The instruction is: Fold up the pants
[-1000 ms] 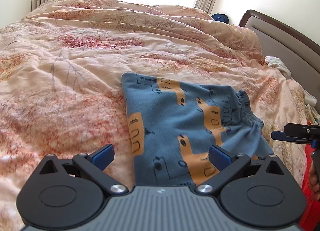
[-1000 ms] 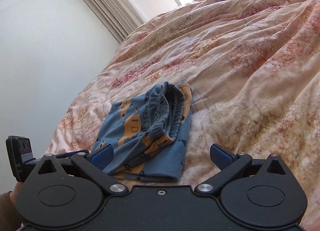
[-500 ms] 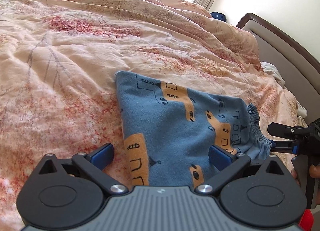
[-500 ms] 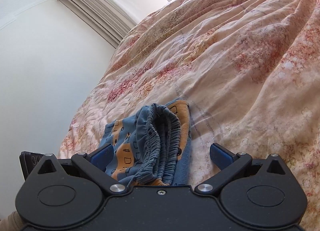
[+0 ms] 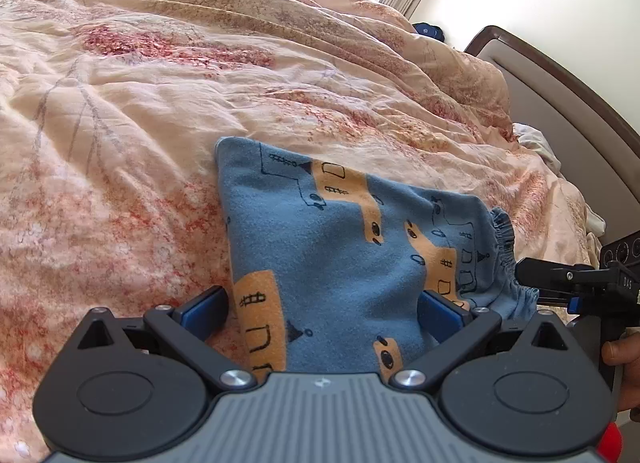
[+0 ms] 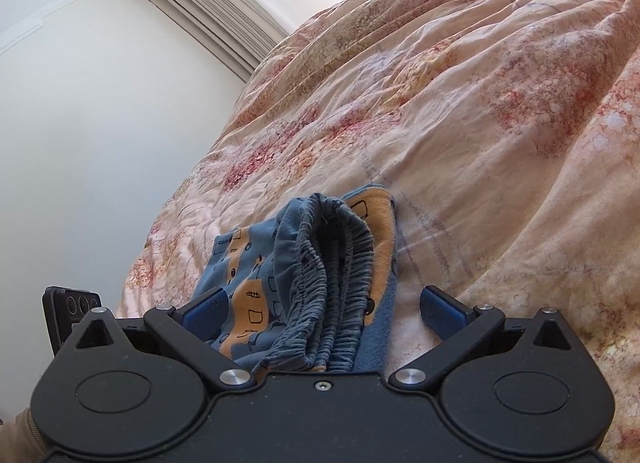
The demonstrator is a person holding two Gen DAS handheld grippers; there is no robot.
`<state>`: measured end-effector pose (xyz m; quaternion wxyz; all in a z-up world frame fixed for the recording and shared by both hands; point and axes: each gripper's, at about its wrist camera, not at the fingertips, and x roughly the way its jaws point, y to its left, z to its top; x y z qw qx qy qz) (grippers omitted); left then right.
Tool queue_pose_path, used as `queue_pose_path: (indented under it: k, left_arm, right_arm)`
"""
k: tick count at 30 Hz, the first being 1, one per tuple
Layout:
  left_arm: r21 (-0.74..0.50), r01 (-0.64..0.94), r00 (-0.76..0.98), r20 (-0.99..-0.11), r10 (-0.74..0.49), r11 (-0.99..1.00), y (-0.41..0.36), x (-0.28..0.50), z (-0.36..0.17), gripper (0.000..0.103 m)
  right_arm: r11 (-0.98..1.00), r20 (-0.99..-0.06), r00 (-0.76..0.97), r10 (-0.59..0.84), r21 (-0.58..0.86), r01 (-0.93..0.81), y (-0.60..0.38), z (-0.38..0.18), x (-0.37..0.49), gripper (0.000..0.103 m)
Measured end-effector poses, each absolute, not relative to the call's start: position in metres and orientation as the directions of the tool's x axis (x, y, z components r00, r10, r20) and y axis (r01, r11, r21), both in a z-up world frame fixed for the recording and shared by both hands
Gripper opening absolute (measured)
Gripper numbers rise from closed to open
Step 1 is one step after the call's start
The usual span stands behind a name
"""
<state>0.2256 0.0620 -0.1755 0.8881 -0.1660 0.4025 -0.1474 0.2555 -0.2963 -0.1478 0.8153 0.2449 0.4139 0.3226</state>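
Pants [image 5: 344, 263] lie on the duvet [image 5: 120, 143], already folded into a compact blue-and-orange packet; waistband [image 6: 332, 283] faces my right tool, a folded edge faces my left.

Left gripper [image 5: 320, 315]: fingers spread wide, straddling the near edge of the packet. Left pad [image 5: 204, 309] sits just off the cloth over the duvet, right pad [image 5: 440, 313] over the fabric. Nothing pinched. I read this as lined up to take the near edge, jaws wide so the layers fit between them.

Right gripper [image 6: 324, 315]: also spread, with the gathered elastic bunched between the pads, reaching back to the tool body. Pads stand clear on both sides, so no pinch yet. From the left view this tool [image 5: 560, 283] comes in low and side-on at the waistband end, probably to catch all the elastic layers at once.

Judgement: one more fold or a final tidy is being set up; most folding looks done. Risk: closing on only the top layers, so the packet splays when lifted. Duvet is soft and rumpled, so cloth may sink away from the pads.

Headboard [image 5: 560, 103] beyond, curtain [image 6: 208, 7] by the wall.
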Motion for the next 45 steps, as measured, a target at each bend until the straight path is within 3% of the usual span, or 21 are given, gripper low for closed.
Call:
queue_pose_path:
  k: [4, 9, 14, 16, 19, 21, 23, 26, 31, 35, 40, 45]
  left_arm:
    - [-0.437, 0.161, 0.624, -0.649, -0.435, 0.885, 0.060, 0.223, -0.177, 0.102]
    - [-0.479, 0.153, 0.615, -0.638, -0.463, 0.864, 0.062, 0.225, -0.181, 0.102]
    - [-0.539, 0.154, 0.613, -0.605, -0.508, 0.828, 0.066, 0.226, -0.180, 0.098]
    - [-0.532, 0.151, 0.616, -0.608, -0.500, 0.833, 0.067, 0.224, -0.180, 0.092]
    - [-0.551, 0.124, 0.621, -0.605, -0.498, 0.825, 0.075, 0.224, -0.181, 0.069]
    - [-0.570, 0.112, 0.622, -0.598, -0.505, 0.814, 0.081, 0.225, -0.182, 0.048]
    - [-0.592, 0.100, 0.628, -0.586, -0.512, 0.800, 0.086, 0.225, -0.182, 0.037]
    - [-0.579, 0.106, 0.644, -0.580, -0.499, 0.808, 0.087, 0.221, -0.178, 0.024]
    - [-0.572, 0.099, 0.654, -0.580, -0.486, 0.814, 0.085, 0.218, -0.175, 0.022]
    - [-0.587, 0.059, 0.645, -0.595, -0.480, 0.807, 0.092, 0.217, -0.179, 0.037]
    - [-0.600, 0.060, 0.644, -0.588, -0.490, 0.798, 0.100, 0.214, -0.181, 0.038]
    - [-0.568, 0.082, 0.651, -0.591, -0.476, 0.819, 0.093, 0.213, -0.177, 0.017]
  right_arm:
    - [0.668, -0.514, 0.440, 0.736, 0.656, -0.350, -0.296, -0.148, 0.250, 0.100]
    - [0.638, -0.488, 0.440, 0.754, 0.703, -0.314, -0.313, -0.154, 0.251, 0.086]
    - [0.593, -0.470, 0.393, 0.791, 0.748, -0.299, -0.317, -0.156, 0.257, 0.058]
    - [0.591, -0.469, 0.393, 0.791, 0.751, -0.294, -0.319, -0.157, 0.257, 0.053]
    - [0.570, -0.452, 0.395, 0.800, 0.779, -0.262, -0.327, -0.162, 0.258, 0.042]
    - [0.573, -0.453, 0.398, 0.798, 0.776, -0.265, -0.329, -0.162, 0.257, 0.037]
    - [0.584, -0.459, 0.405, 0.791, 0.763, -0.277, -0.328, -0.161, 0.255, 0.031]
    - [0.591, -0.456, 0.416, 0.787, 0.752, -0.291, -0.326, -0.157, 0.253, 0.029]
    - [0.616, -0.479, 0.420, 0.771, 0.730, -0.296, -0.321, -0.153, 0.250, 0.029]
    - [0.610, -0.491, 0.405, 0.771, 0.753, -0.249, -0.320, -0.157, 0.255, 0.033]
    - [0.611, -0.503, 0.389, 0.772, 0.756, -0.234, -0.315, -0.159, 0.260, 0.035]
    - [0.621, -0.505, 0.395, 0.768, 0.740, -0.260, -0.312, -0.159, 0.259, 0.029]
